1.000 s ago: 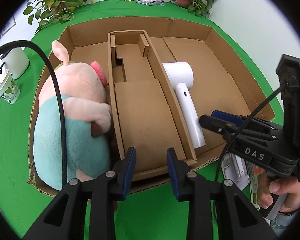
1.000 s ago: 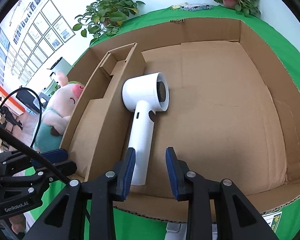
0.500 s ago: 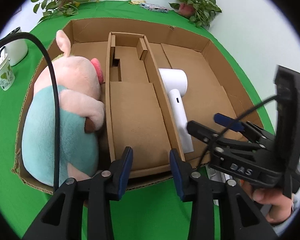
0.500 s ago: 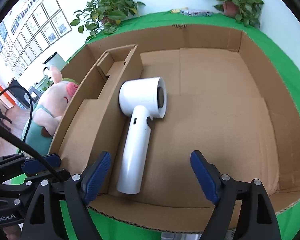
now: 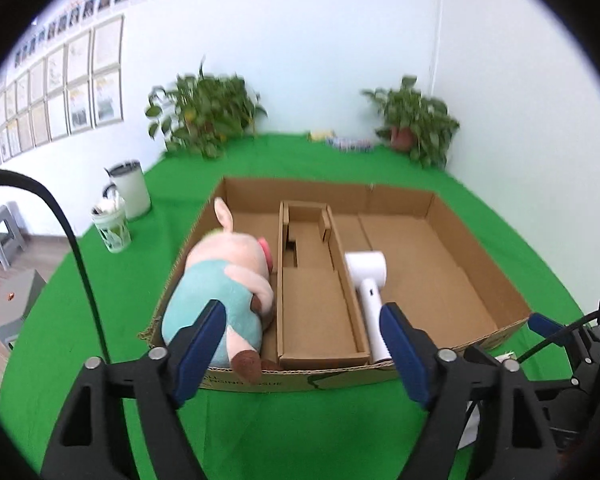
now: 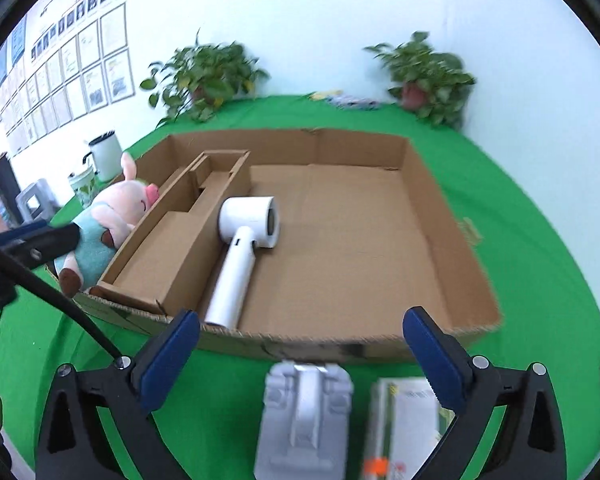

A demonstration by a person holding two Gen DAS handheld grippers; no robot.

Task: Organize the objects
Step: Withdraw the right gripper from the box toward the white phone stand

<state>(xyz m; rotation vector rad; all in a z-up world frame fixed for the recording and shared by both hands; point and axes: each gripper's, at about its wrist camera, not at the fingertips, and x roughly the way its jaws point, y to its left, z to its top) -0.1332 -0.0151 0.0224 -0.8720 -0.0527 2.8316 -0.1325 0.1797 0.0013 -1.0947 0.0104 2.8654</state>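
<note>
Hair dryer (image 6: 242, 256) and plush pig (image 5: 224, 288) already lie in the cardboard box (image 6: 432, 216); both grippers, left (image 5: 300, 344) and right (image 6: 300, 356), fingers just spread wide and empty, should next lower squarely over the grey packaged item (image 6: 304, 420) on the table (image 6: 540, 264).

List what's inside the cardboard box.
Box holds a plush pig left, a cardboard insert in the middle, a white hair dryer right. Anything under the pig is hidden.

Brown box (image 6: 432, 216) on green cloth (image 6: 540, 240); white dryer (image 6: 240, 252); pink pig (image 5: 224, 280), teal shirt; blue pads (image 6: 168, 356).
</note>
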